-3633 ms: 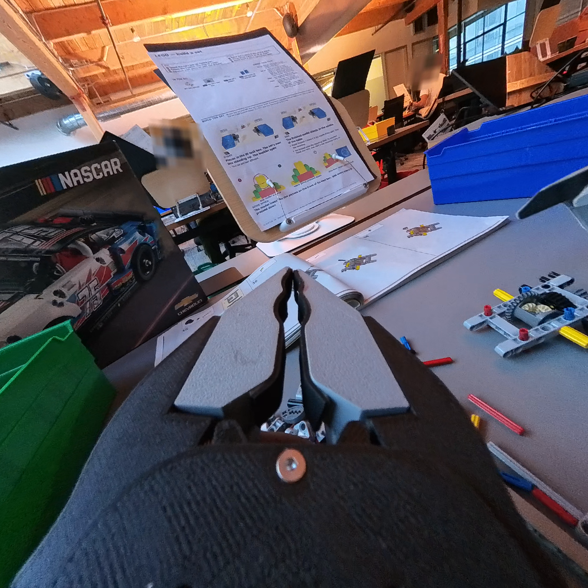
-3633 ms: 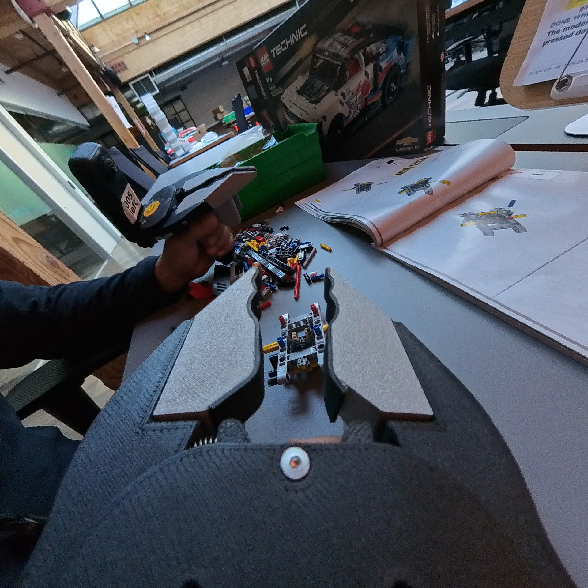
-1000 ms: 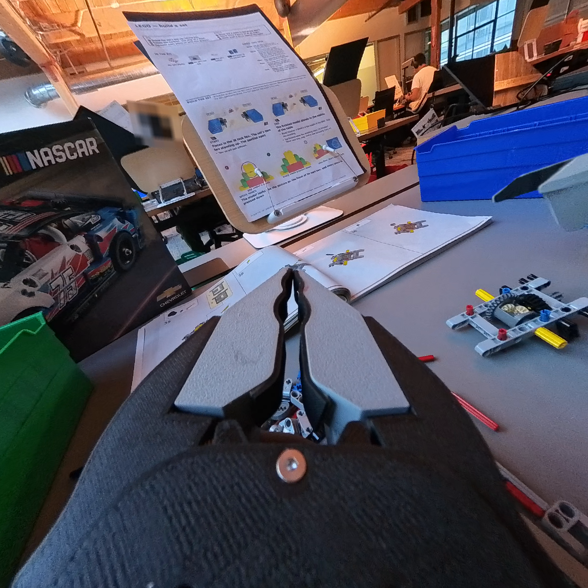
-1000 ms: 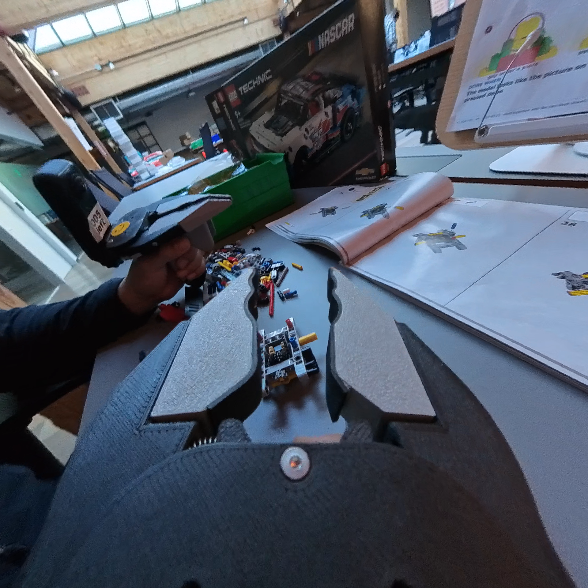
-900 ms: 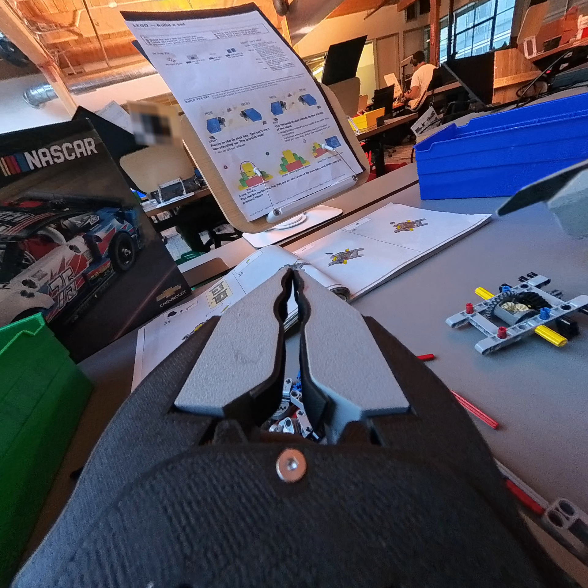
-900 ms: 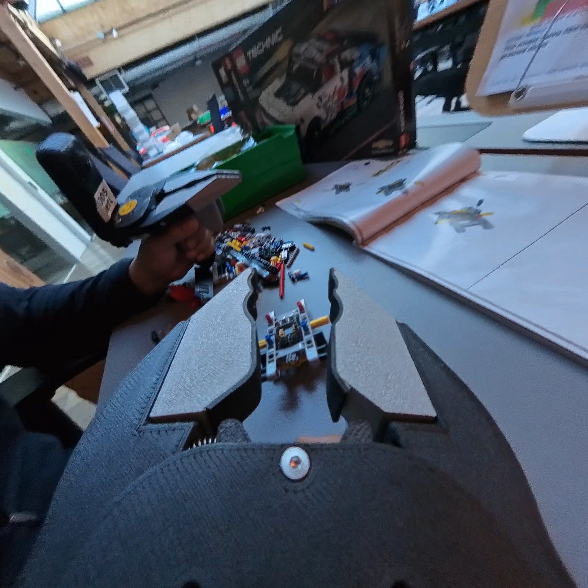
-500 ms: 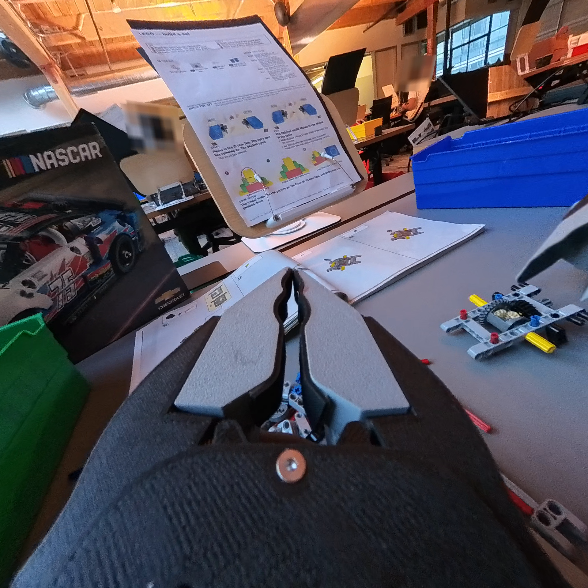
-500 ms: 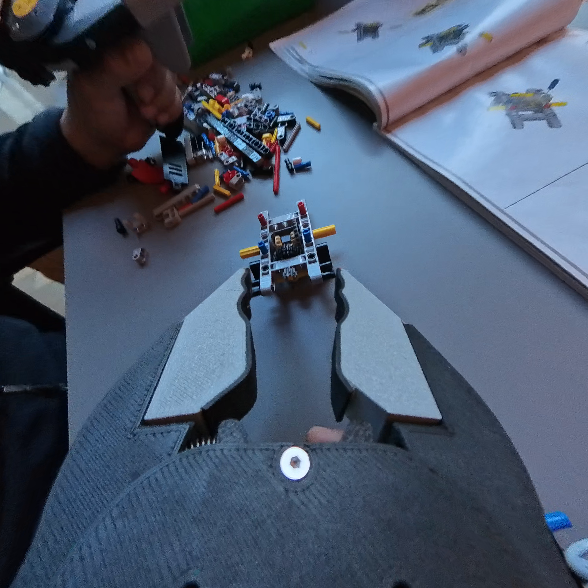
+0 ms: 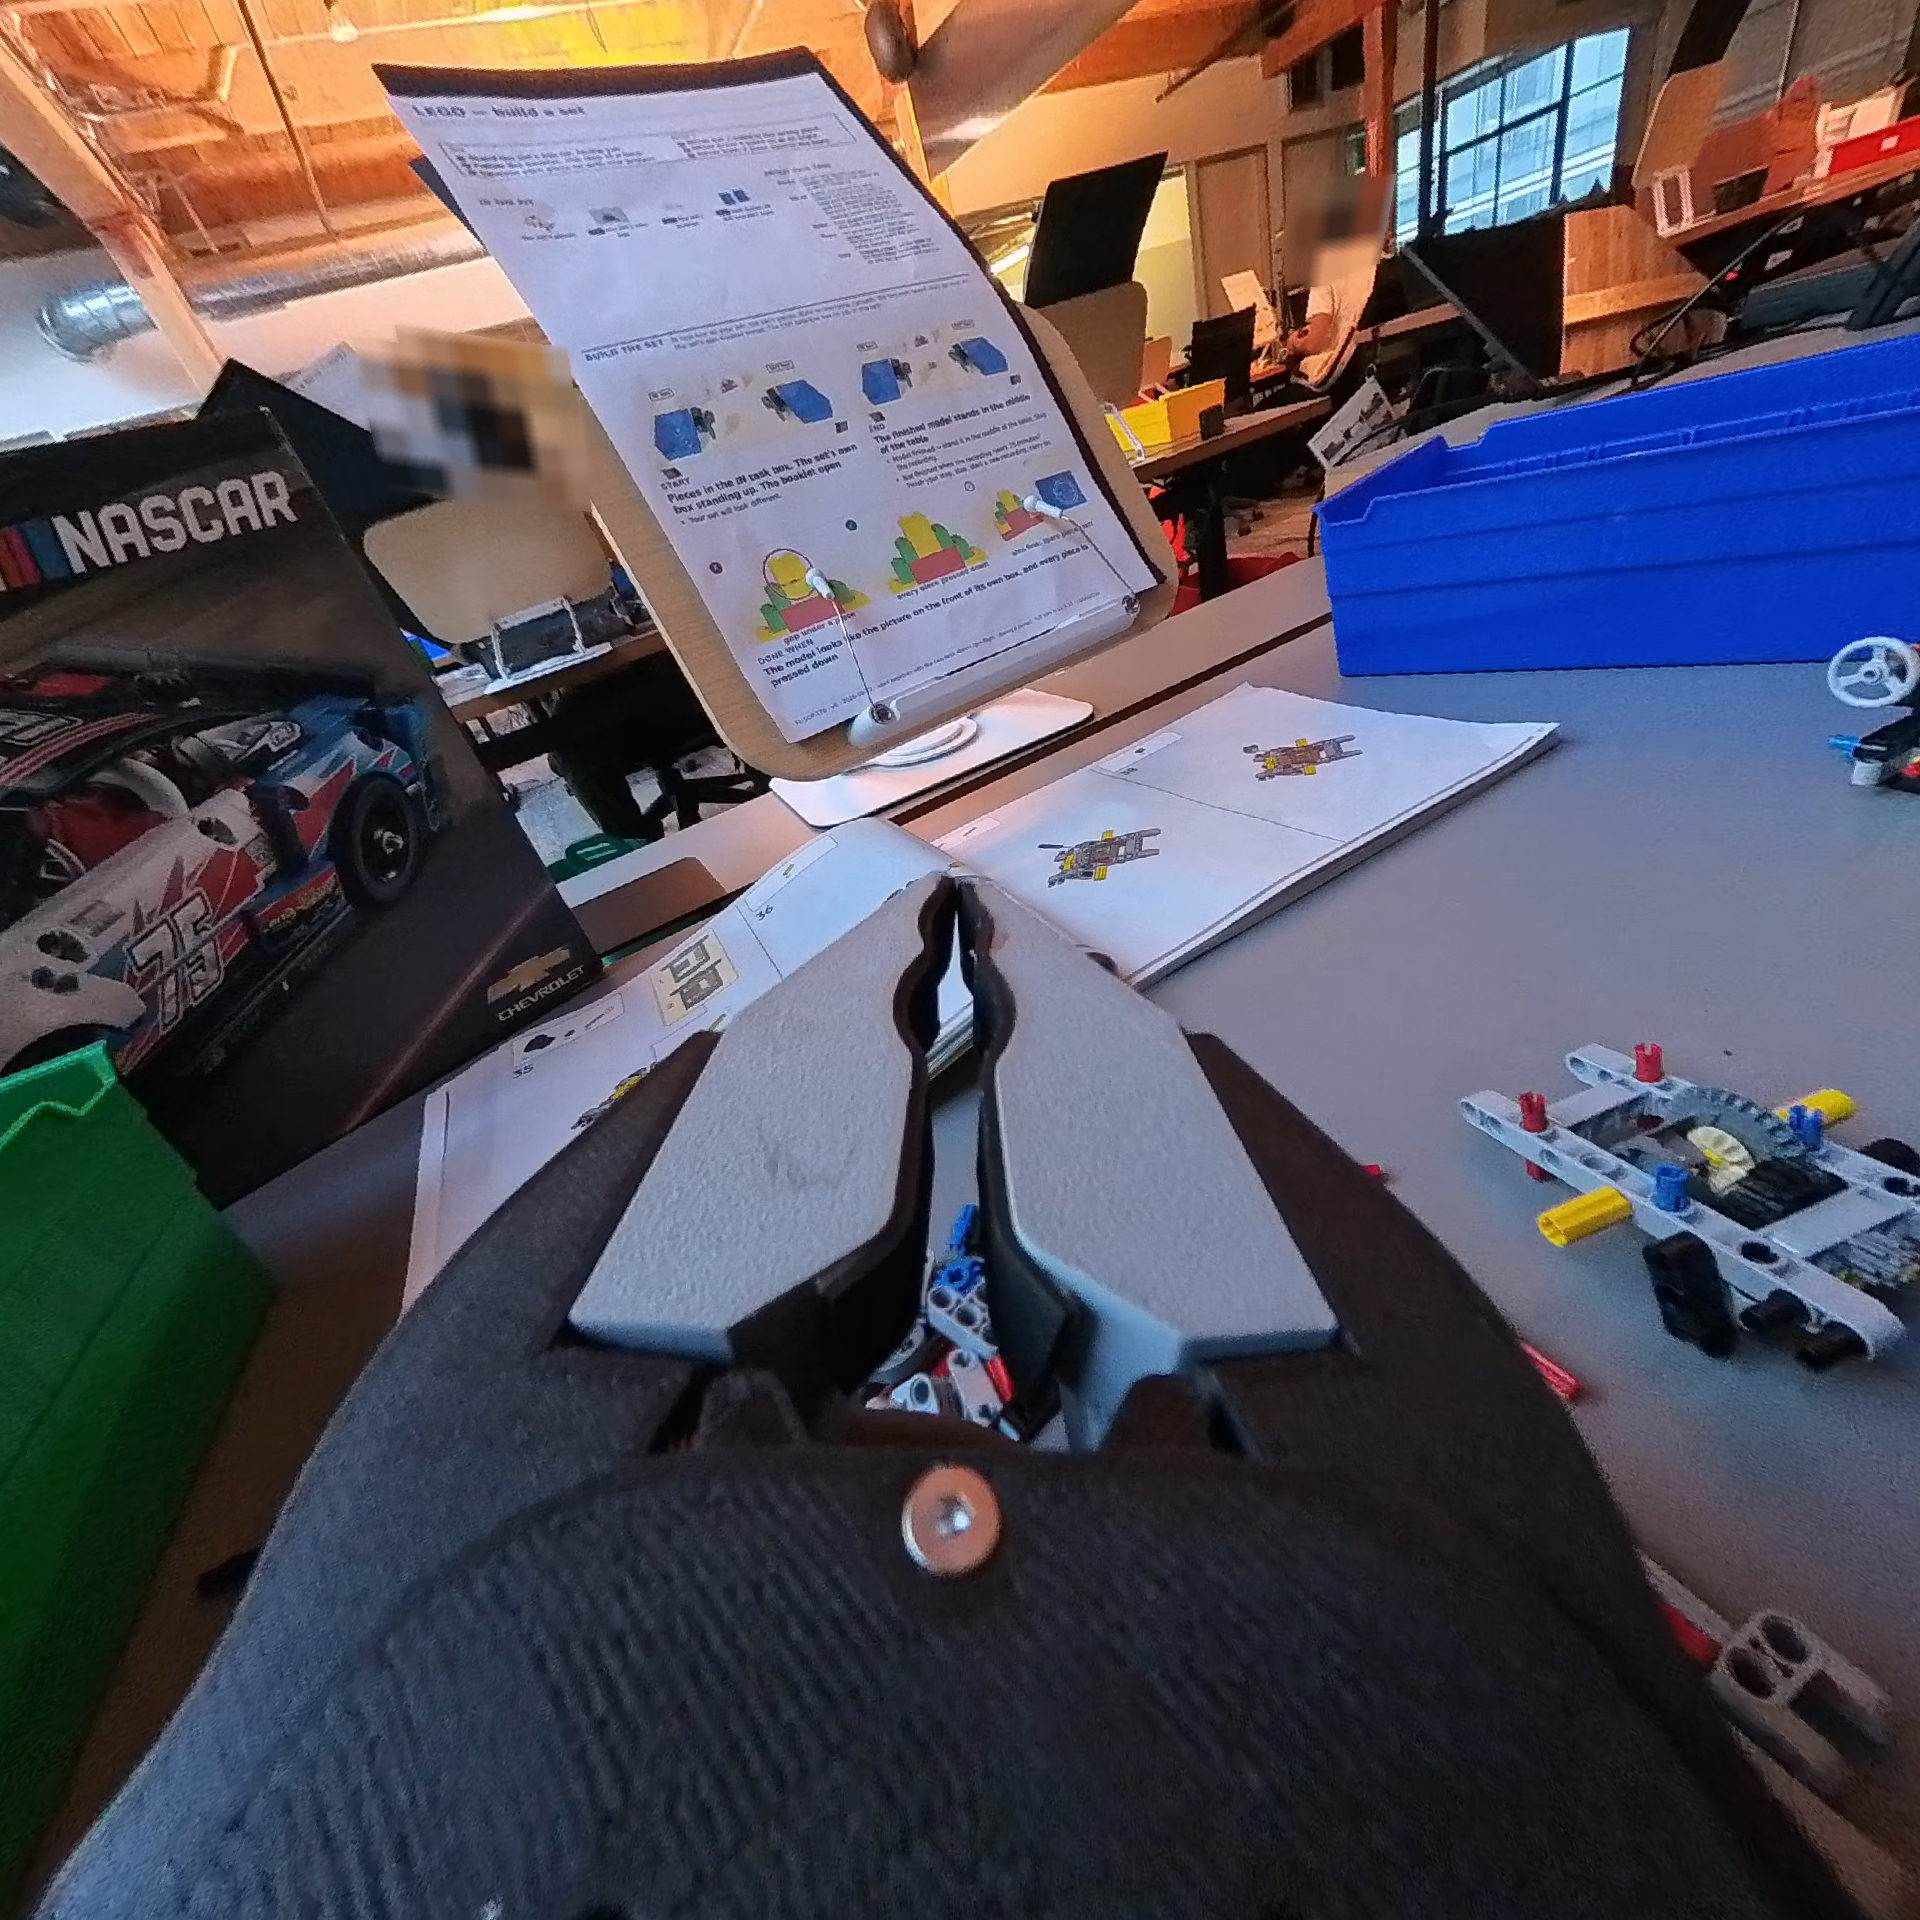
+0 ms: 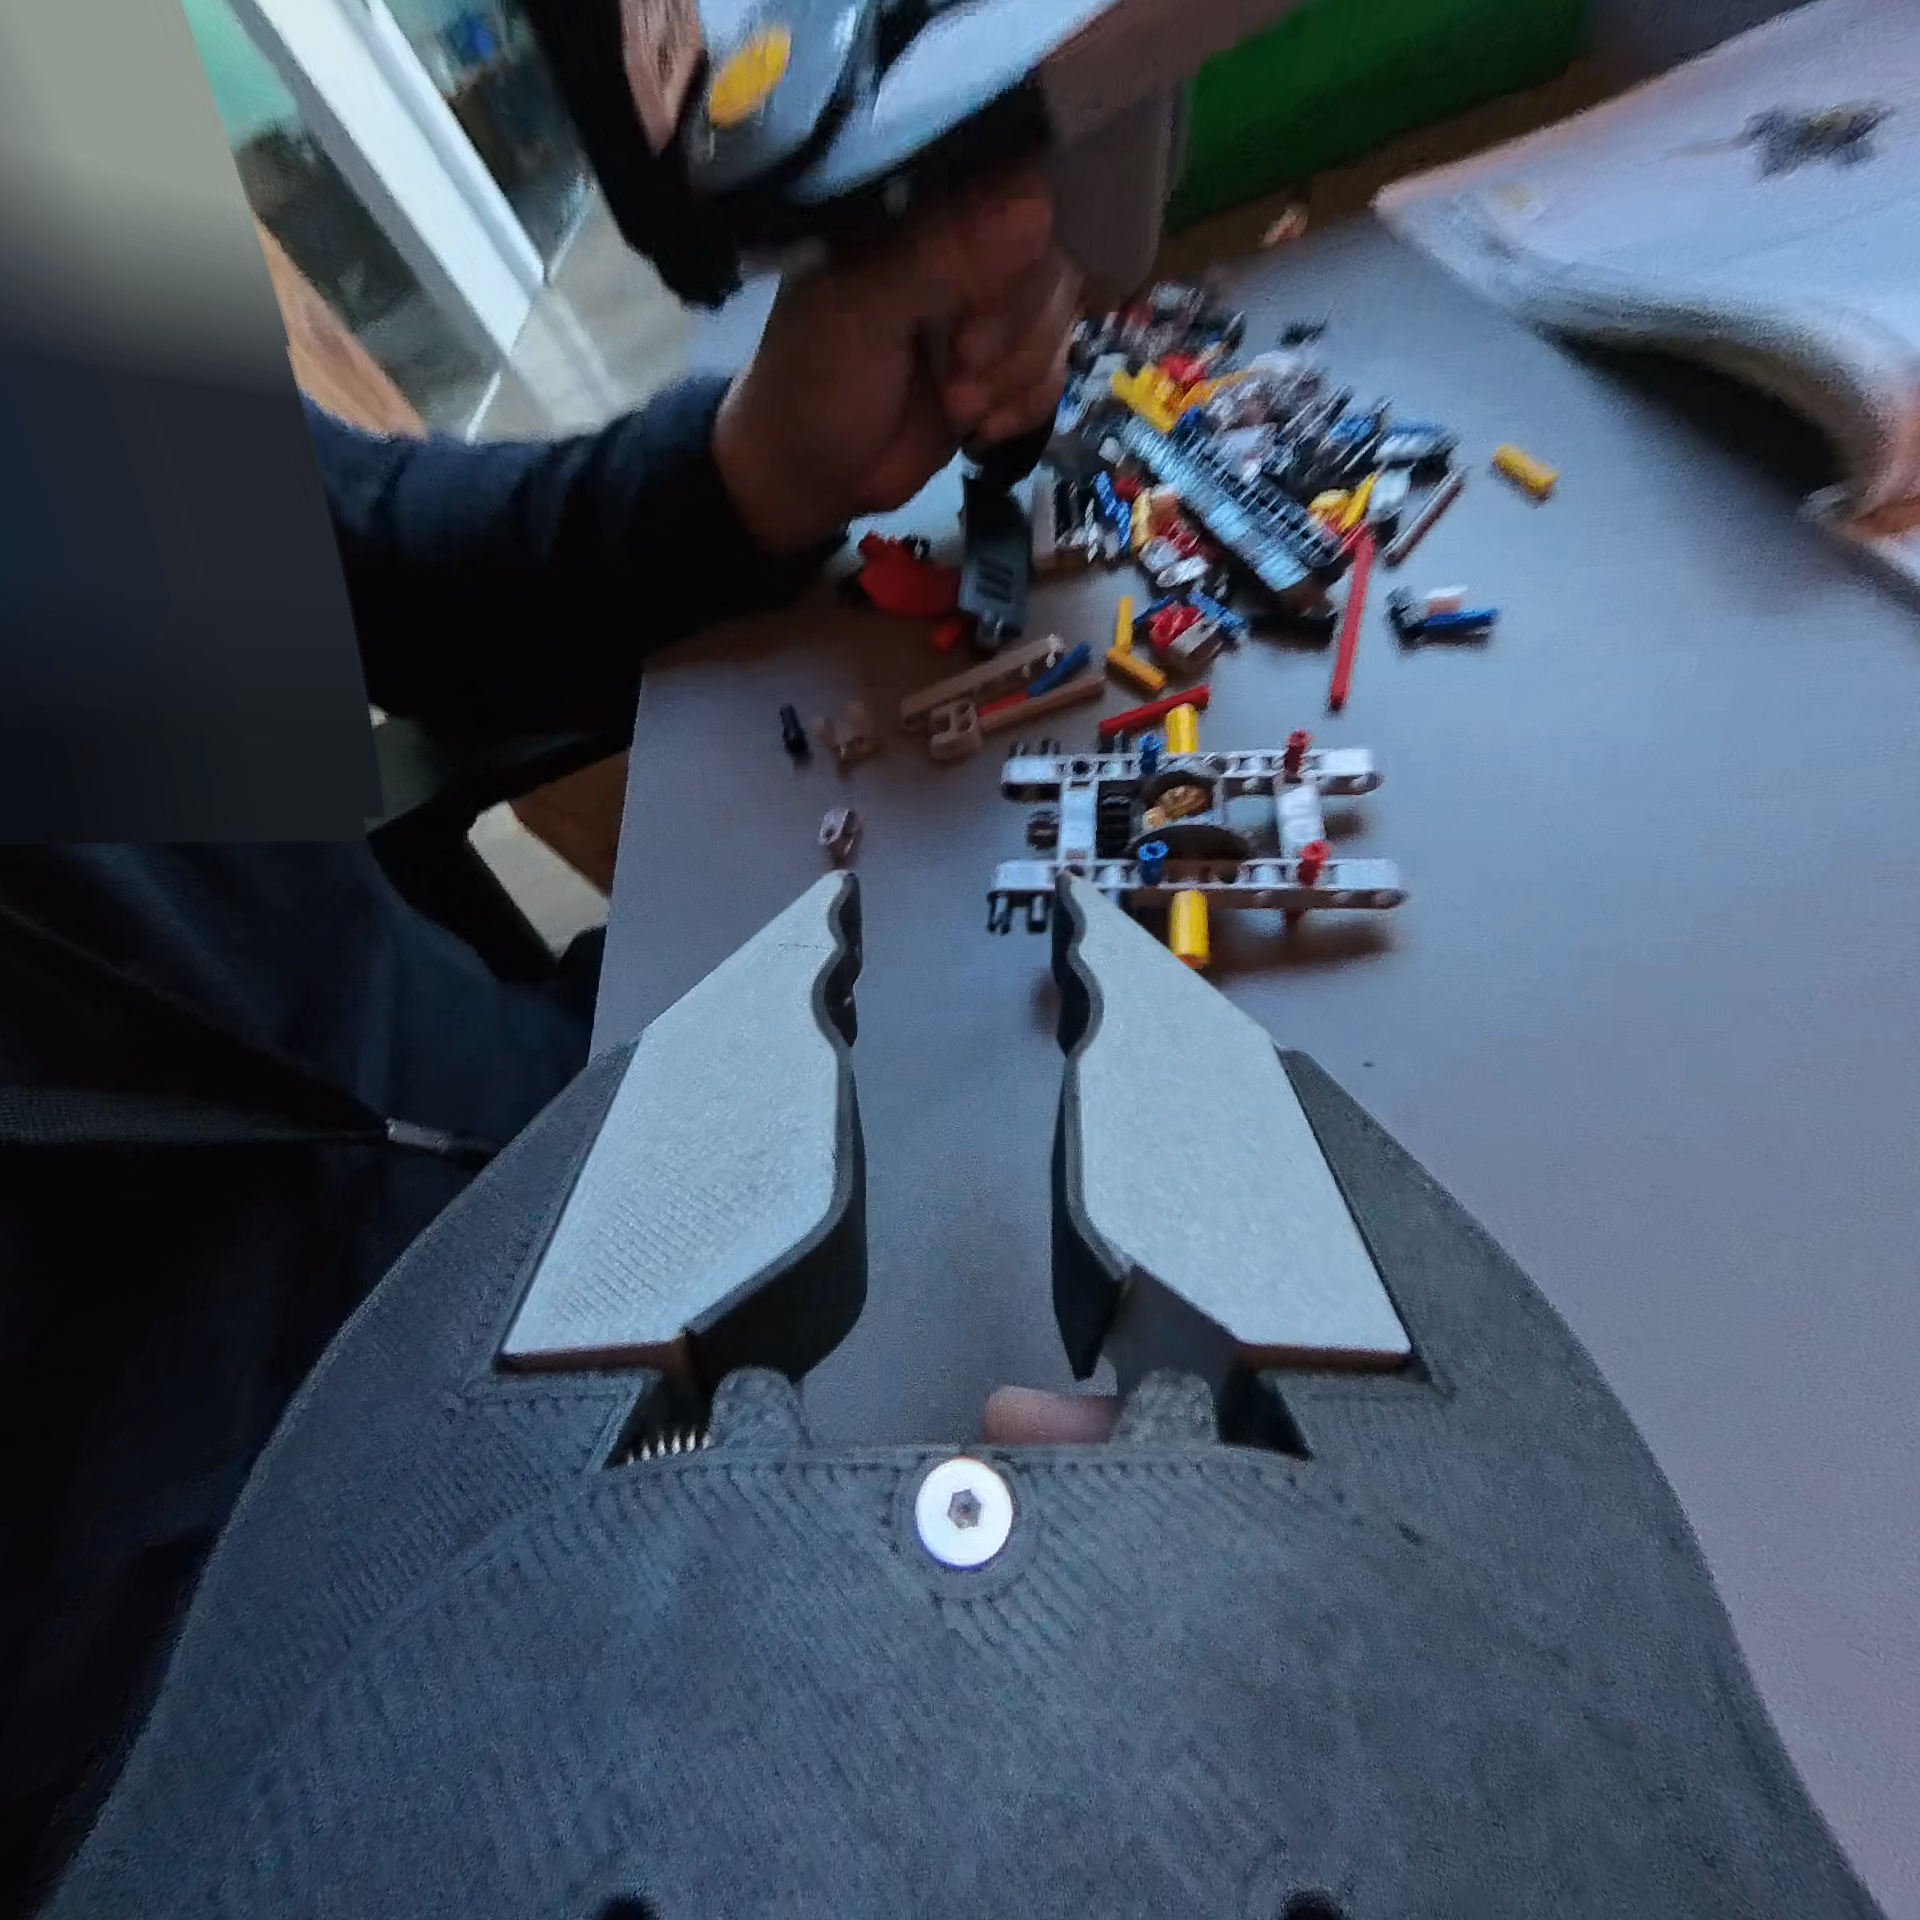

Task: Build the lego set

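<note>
Left wrist view: left gripper (image 9: 957, 899) raised over the grey table (image 9: 1558, 935), fingertips together with nothing between them; loose brick parts (image 9: 961, 1340) show on the table through the slit behind the tips. Beyond the tips lies the open instruction booklet (image 9: 1226, 831), then a sheet on a stand (image 9: 790, 416); set box (image 9: 208, 748) and green bin (image 9: 94, 1351) to its left, blue bin (image 9: 1642, 540) far right. The grey chassis assembly (image 9: 1704, 1195) sits on the table well apart, to the right of this gripper, its two long beams running roughly left-right across the view. Right wrist view (blurred): right gripper (image 10: 956, 904) has its fingers apart, holding nothing, bare table between them. The chassis assembly (image 10: 1195, 831) lies just beyond and to the right of the tips; the right fingertip (image 10: 1070, 904) overlaps the left end of its near beam in the picture, contact cannot be told. Long axis runs crosswise to the fingers, yellow axle (image 10: 1184, 925) pointing toward the gripper. The right gripper is the nearer one. Left gripper (image 10: 831, 104) and hand (image 10: 894, 374) hang above the parts pile (image 10: 1226, 499), farther back.
</note>
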`<state>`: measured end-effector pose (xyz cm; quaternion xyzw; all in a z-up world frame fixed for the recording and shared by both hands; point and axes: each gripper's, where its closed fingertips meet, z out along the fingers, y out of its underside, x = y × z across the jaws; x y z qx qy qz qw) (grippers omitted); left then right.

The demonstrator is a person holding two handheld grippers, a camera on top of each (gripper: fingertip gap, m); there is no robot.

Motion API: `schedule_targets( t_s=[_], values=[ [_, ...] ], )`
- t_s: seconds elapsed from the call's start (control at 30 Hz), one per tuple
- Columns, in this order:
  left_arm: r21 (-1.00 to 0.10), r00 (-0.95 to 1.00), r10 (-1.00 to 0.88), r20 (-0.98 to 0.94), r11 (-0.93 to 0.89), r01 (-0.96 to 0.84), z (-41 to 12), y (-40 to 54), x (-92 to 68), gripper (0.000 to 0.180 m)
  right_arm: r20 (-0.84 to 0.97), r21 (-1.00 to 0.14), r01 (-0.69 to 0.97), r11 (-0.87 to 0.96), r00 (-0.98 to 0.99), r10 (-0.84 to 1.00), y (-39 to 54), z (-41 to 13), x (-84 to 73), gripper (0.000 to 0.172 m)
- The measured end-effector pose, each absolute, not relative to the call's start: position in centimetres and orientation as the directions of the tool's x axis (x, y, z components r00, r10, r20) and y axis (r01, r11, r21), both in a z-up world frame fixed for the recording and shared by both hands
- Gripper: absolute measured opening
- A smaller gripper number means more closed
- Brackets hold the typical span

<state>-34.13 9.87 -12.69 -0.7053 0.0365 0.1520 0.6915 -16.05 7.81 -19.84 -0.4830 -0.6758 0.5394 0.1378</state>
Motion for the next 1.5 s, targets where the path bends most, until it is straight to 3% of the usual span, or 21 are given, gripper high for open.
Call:
schedule_targets(
  t_s=[0.13,0.47,0.63,1.0,1.5],
  values=[
    [-0.966,0.952,0.163,-0.259,-0.048,-0.254,-12.9,9.9,-34.4,0.0,-0.308,-0.895,0.434,-0.098,-0.444,0.841,10.5,-18.8,-16.1,0.032],
    [-0.966,0.956,0.144,-0.257,-0.066,-0.25,-13.2,10.1,-34.2,0.0,-0.259,-0.854,0.521,-0.004,-0.417,0.871,10.9,-20.9,-16.1,0.03],
    [-0.966,0.956,0.141,-0.257,-0.057,-0.251,-13.0,10.0,-34.0,0.0,-0.213,-0.835,0.55,0.015,-0.348,0.913,12.2,-21.8,-17.0,0.016],
    [-0.967,0.957,0.142,-0.253,-0.054,-0.247,-13.0,10.0,-34.0,0.0,-0.162,-0.774,0.619,0.134,-0.397,0.903,11.2,-23.7,-17.7,0.004],
    [-0.97,0.959,0.147,-0.242,-0.053,-0.237,-13.0,9.9,-34.2,0.0,-0.216,-0.807,0.591,-0.014,-0.272,0.938,14.6,-22.6,-18.0,0.005]
  ],
)
